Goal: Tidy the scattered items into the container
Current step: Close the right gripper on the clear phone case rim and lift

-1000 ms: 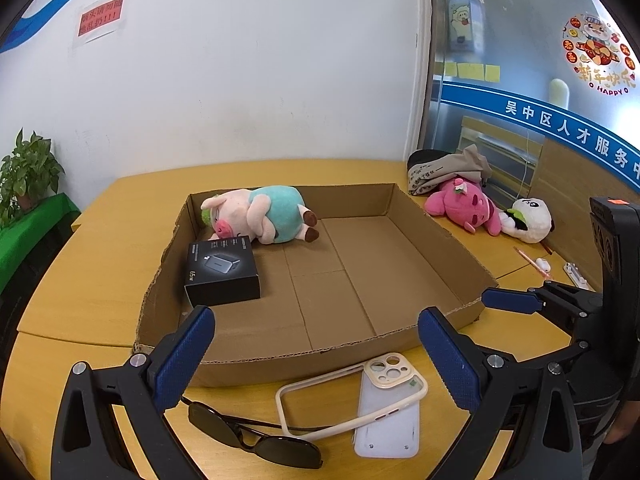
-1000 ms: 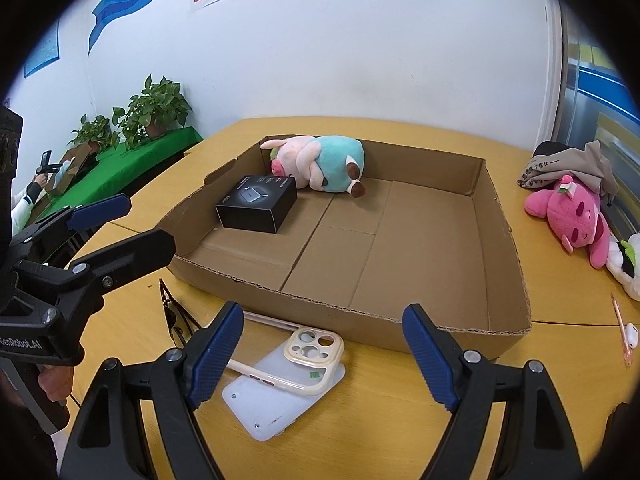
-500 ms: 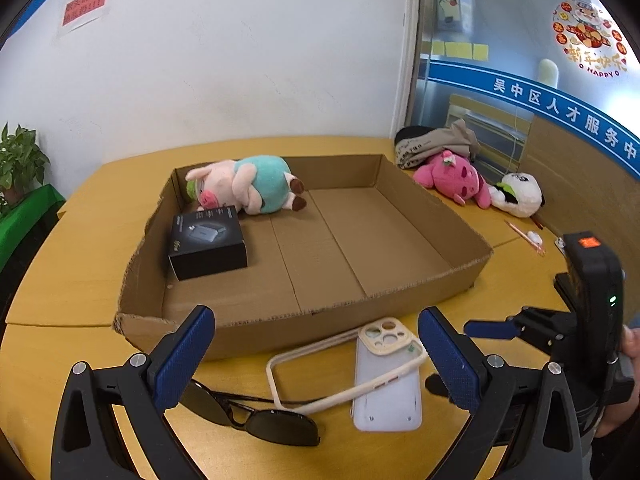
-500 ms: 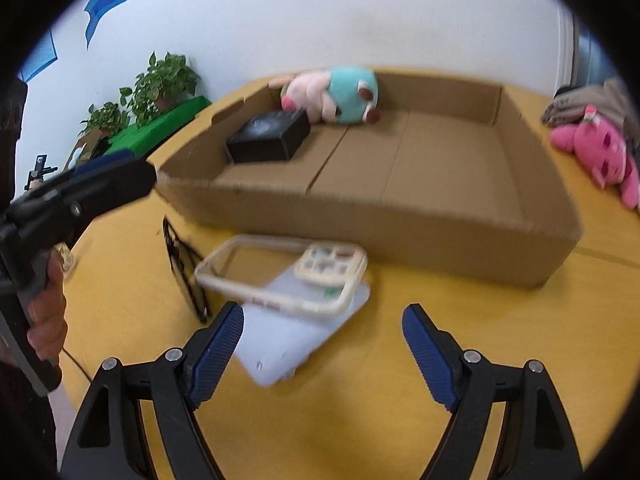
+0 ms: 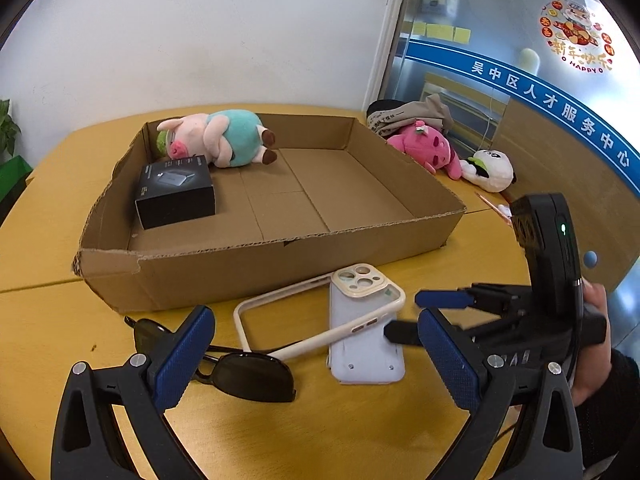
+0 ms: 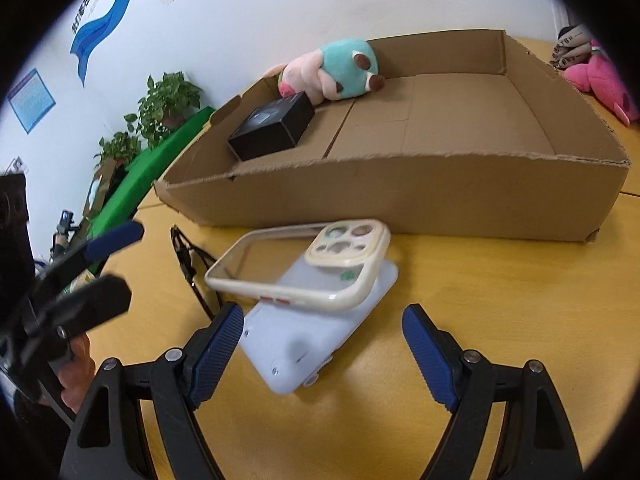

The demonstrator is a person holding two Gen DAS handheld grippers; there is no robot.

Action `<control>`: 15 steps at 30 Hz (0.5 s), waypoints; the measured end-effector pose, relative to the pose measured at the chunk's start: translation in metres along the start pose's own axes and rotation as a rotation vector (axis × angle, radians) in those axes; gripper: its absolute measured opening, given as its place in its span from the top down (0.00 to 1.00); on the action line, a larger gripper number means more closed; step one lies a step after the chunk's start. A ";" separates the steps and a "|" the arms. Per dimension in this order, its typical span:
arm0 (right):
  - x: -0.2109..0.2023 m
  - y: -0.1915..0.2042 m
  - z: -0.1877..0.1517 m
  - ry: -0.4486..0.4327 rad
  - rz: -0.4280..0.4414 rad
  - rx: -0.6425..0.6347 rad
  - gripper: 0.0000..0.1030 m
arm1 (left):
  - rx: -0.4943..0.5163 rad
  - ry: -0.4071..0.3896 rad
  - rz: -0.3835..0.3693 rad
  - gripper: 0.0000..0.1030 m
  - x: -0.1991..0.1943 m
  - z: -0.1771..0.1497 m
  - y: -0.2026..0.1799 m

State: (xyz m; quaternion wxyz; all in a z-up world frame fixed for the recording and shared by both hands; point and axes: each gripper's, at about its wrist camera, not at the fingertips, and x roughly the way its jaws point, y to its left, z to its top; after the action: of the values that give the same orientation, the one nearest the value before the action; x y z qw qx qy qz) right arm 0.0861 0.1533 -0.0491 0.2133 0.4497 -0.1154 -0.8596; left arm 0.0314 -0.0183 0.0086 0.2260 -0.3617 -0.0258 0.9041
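**Two open grippers hang over phone cases and sunglasses beside a cardboard tray**

On the smooth yellow wooden table (image 5: 48,216), from left to right: a shallow, rectangular tray of corrugated cardboard (image 5: 256,268) with ragged, torn rims sits across the middle. In its far left corner lies a soft plush pig (image 5: 216,142), pink with a teal body, and just near of it a matte black carton (image 5: 176,192) with sharp edges. The rest of the tray floor is bare, creased card.

On the table near of the tray's front wall lie black sunglasses (image 5: 244,374) with glossy dark lenses, at the left. To their right a cream phone bumper (image 5: 320,320), a thin rounded frame with a raised camera block, rests tilted across a pale lavender phone case (image 5: 366,354), flat and rounded at the corners.

The left gripper (image 5: 316,360) hangs with its ribbed blue pads (image 5: 182,356) wide apart, the sunglasses and both cases showing between them, nothing held. The right gripper (image 6: 322,354) likewise stands wide, its left pad (image 6: 216,354) just beside the lavender case's near corner; whether it touches cannot be told. A person's hand (image 5: 596,344) holds its black handle.

Far right, off the tray, a pink plush toy (image 5: 430,148) and a white panda plush (image 5: 488,164) lie beside folded fabric (image 5: 408,116).
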 end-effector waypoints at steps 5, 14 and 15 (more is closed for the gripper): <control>0.008 -0.018 0.019 0.011 0.057 0.060 0.25 | -0.035 0.006 -0.013 0.00 0.001 -0.002 0.006; 0.033 -0.018 0.020 0.099 0.118 0.058 0.60 | -0.122 0.022 -0.069 0.00 0.008 0.010 0.031; 0.034 -0.019 0.020 0.100 0.130 0.065 0.63 | -0.131 0.023 -0.076 0.00 0.009 0.011 0.033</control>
State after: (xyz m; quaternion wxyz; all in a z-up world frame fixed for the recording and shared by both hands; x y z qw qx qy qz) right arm 0.0478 0.1548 -0.0699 0.2594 0.4902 -0.1613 -0.8163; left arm 0.0051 -0.0431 0.0040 0.2366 -0.3850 -0.0959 0.8869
